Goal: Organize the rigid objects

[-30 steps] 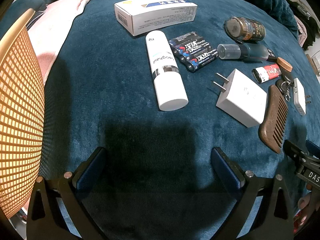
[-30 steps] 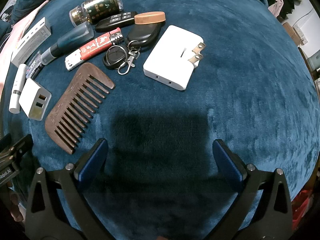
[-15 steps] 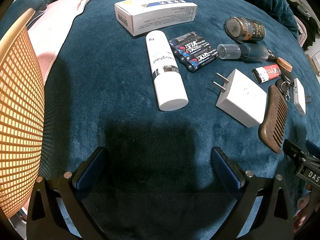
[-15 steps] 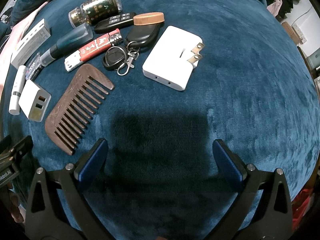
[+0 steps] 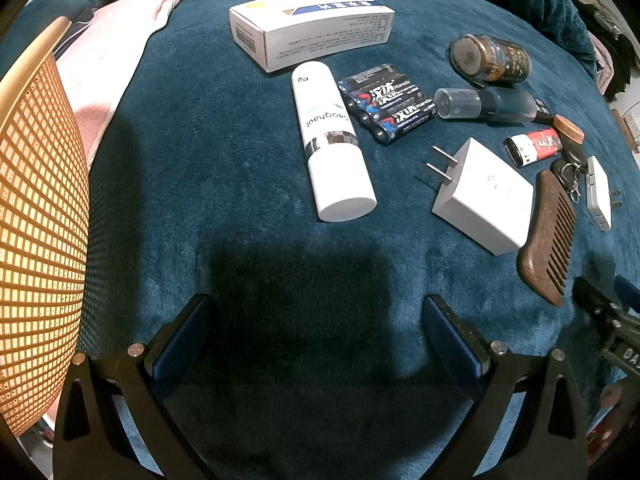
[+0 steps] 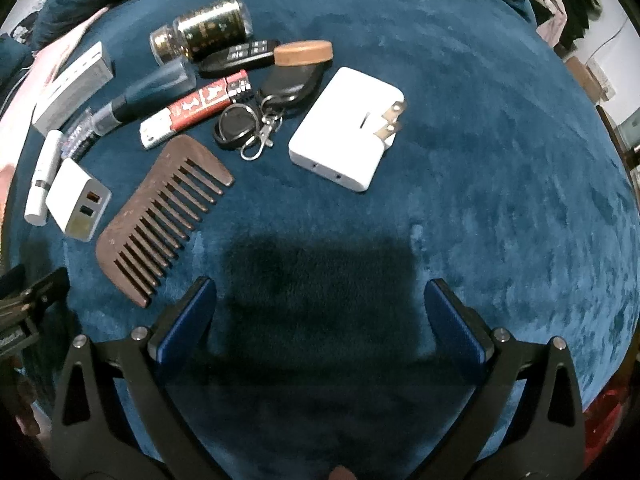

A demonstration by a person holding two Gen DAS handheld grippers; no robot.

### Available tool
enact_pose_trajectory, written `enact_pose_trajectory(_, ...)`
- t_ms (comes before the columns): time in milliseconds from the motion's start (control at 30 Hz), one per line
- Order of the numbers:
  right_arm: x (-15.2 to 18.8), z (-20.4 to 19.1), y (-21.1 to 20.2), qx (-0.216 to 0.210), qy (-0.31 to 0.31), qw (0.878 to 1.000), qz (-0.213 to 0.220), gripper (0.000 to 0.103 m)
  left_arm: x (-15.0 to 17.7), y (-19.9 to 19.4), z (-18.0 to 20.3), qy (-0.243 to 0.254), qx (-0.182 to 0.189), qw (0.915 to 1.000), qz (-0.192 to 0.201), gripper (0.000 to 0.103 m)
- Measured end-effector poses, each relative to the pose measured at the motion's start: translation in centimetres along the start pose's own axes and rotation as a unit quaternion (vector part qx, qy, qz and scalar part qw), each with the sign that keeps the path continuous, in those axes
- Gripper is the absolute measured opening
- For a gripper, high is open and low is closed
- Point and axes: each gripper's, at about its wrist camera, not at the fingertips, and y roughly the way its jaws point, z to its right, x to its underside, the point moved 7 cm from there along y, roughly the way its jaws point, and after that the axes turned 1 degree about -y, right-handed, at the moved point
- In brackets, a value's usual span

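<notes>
Small items lie scattered on a blue velvet surface. In the left wrist view a white tube [image 5: 332, 140] lies ahead of my open left gripper [image 5: 316, 336], with a white box [image 5: 312, 26], a battery pack [image 5: 386, 102], a white USB charger [image 5: 484, 196] and a wooden comb [image 5: 548, 236] around it. In the right wrist view my right gripper [image 6: 320, 320] is open and empty above bare velvet. Ahead of it lie the comb [image 6: 164, 216], a flat white plug adapter [image 6: 348, 128], a key ring with fobs [image 6: 256, 124], a red lighter [image 6: 196, 108] and a dark jar [image 6: 204, 32].
An orange mesh basket [image 5: 36, 220] stands at the left edge of the left wrist view. Pink cloth [image 5: 120, 48] lies beyond it. A spray bottle [image 5: 484, 104] and a black remote [image 6: 240, 54] sit among the items. Open velvet spreads to the right in the right wrist view.
The right wrist view has shifted slightly, so the items sit a little higher and left. The left gripper has not moved.
</notes>
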Motion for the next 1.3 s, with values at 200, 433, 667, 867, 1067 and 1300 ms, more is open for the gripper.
enact_pose_trajectory(200, -0.4, 3.6, -1.0, 0.025, 0.007, 1.0, 0.008, 0.103, 0.0, 0.0, 0.0, 0.0, 0.0, 1.0, 0.001, 0.103)
enact_pose_trajectory(433, -0.6, 7.6, -0.8, 0.021, 0.023, 1.0, 0.005, 0.103, 0.1, 0.0, 0.0, 0.0, 0.0, 1.0, 0.002, 0.103)
enact_pose_trajectory(667, -1.9, 9.0, 1.1, -0.008, 0.013, 1.0, -0.009, 0.103, 0.1, 0.0, 0.0, 0.0, 0.0, 1.0, 0.002, 0.103)
enact_pose_trajectory(867, -1.8, 9.4, 1.3, -0.006, 0.014, 1.0, 0.001, 0.103, 0.1, 0.0, 0.0, 0.001, 0.001, 1.0, 0.002, 0.103)
enact_pose_trajectory(1067, -1.6, 9.5, 1.1, -0.004, 0.014, 1.0, 0.004, 0.103, 0.2, 0.0, 0.0, 0.0, 0.001, 1.0, 0.003, 0.103)
enact_pose_trajectory(1300, -1.4, 8.6, 0.8, 0.0, 0.025, 1.0, 0.014, 0.103, 0.2, 0.0, 0.0, 0.001, 0.002, 1.0, 0.005, 0.103)
